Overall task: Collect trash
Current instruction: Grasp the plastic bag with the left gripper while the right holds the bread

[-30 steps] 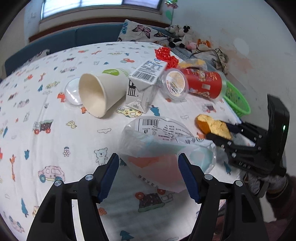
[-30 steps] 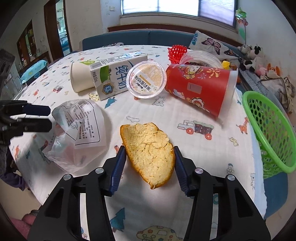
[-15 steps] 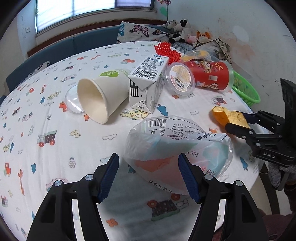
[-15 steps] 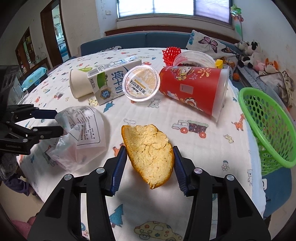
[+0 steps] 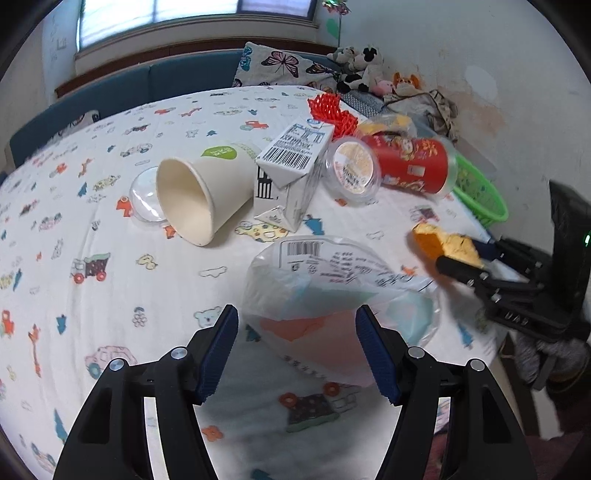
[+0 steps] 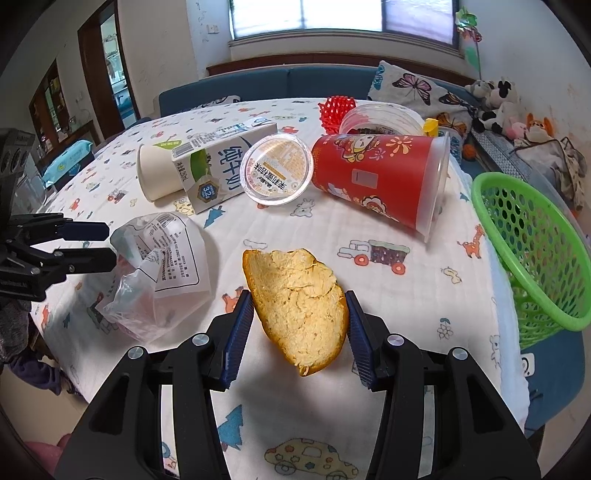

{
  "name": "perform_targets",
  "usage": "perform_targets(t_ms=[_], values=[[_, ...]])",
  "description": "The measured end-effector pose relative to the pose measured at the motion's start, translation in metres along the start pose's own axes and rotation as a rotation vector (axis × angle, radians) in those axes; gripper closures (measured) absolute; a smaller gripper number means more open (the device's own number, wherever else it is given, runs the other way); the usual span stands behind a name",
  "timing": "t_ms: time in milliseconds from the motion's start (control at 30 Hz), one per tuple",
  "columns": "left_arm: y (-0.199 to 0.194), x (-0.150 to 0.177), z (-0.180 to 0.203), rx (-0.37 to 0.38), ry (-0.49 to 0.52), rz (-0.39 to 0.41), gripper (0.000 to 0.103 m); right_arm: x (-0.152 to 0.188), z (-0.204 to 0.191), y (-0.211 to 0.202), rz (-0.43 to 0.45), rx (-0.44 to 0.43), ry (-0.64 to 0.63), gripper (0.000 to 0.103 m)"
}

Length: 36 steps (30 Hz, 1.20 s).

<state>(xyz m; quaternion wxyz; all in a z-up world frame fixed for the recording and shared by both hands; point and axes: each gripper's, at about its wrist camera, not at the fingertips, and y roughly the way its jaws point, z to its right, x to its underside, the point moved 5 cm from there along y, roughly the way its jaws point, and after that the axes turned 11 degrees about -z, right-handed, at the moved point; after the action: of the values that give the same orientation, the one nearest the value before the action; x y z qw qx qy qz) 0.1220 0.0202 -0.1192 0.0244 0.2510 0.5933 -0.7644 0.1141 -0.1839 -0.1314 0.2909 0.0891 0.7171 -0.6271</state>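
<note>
Your right gripper [image 6: 299, 325] is clamped on the orange peel [image 6: 295, 306], held above the cartoon-print tablecloth [image 6: 369, 295]. Your left gripper [image 5: 295, 347] has its jaws apart, straddling the plastic bag [image 5: 332, 291] without pinching it. Green basket [image 6: 532, 251] sits off the table's right edge. Blue sofa [image 6: 295, 81] and window [image 6: 332, 18] behind.

The left gripper [image 5: 295, 350] stood open over a crumpled plastic bag [image 5: 332, 291] near the table's [image 5: 110, 295] front edge. By the right edge the right gripper [image 5: 465, 258] pinched an orange peel [image 5: 443, 240]. A paper cup [image 5: 199, 199] and milk carton [image 5: 291, 177] lay mid-table.
</note>
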Motion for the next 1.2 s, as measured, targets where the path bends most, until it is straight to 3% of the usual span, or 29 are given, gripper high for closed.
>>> perform_targets(t_ms=[300, 633, 833, 1000, 1133, 1200], values=[[0.003, -0.008, -0.005, 0.121, -0.235, -0.051, 0.041, 0.000, 0.007, -0.007, 0.016, 0.001, 0.012, 0.053], [0.011, -0.011, -0.014, 0.188, -0.504, -0.087, 0.045, 0.005, 0.012, -0.007, 0.028, -0.031, 0.022, 0.053], [0.019, -0.013, -0.021, 0.199, -0.671, -0.094, 0.044, 0.008, 0.016, -0.009, 0.036, -0.051, 0.030, 0.053], [0.020, -0.015, -0.019, 0.173, -0.732, -0.084, 0.045, 0.011, 0.023, -0.008, 0.038, -0.062, 0.050, 0.053], [0.025, -0.015, -0.020, 0.172, -0.757, -0.083, 0.069, 0.012, 0.025, -0.011, 0.046, -0.066, 0.055, 0.053], [0.028, -0.014, -0.021, 0.161, -0.756, -0.095, 0.072, 0.013, 0.028, -0.013, 0.050, -0.066, 0.057, 0.053]])
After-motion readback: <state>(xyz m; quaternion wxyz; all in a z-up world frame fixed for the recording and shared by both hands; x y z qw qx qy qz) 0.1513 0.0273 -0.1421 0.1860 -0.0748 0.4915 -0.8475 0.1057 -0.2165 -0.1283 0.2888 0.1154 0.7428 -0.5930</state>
